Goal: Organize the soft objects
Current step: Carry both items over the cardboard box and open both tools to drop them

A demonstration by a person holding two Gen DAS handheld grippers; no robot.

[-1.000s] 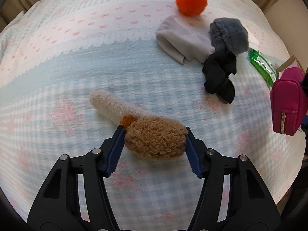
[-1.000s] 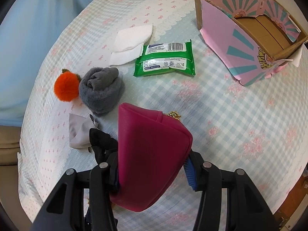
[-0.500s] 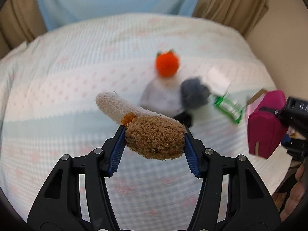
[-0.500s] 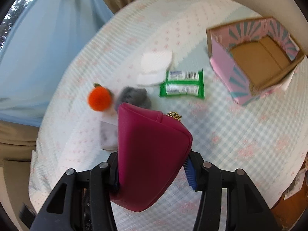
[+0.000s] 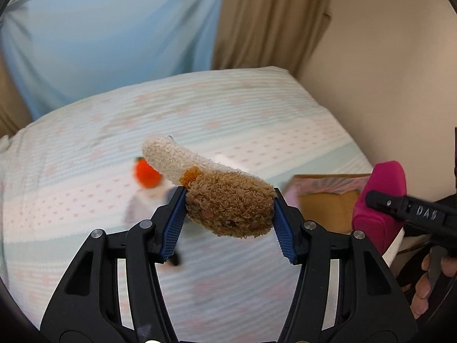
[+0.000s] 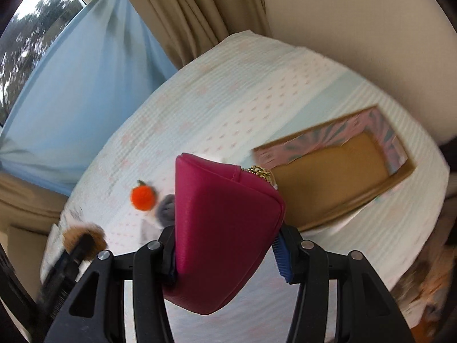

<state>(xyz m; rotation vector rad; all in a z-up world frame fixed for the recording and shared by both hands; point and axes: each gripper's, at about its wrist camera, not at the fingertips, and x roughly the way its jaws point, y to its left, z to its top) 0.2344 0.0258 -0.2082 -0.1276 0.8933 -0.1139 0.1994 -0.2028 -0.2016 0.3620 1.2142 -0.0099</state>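
Brown plush toy [image 5: 228,208] — clamped between left gripper [image 5: 227,223] pads.

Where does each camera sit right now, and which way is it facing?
Left wrist: behind the left tongs, angled down over the bed; they clamp a brown plush toy; fingers show at lower right.
Right wrist: behind the right tongs, looking down toward the cardboard box; they clamp a magenta pouch.
Shared: bed, box, orange pom-pom, and each other's load.
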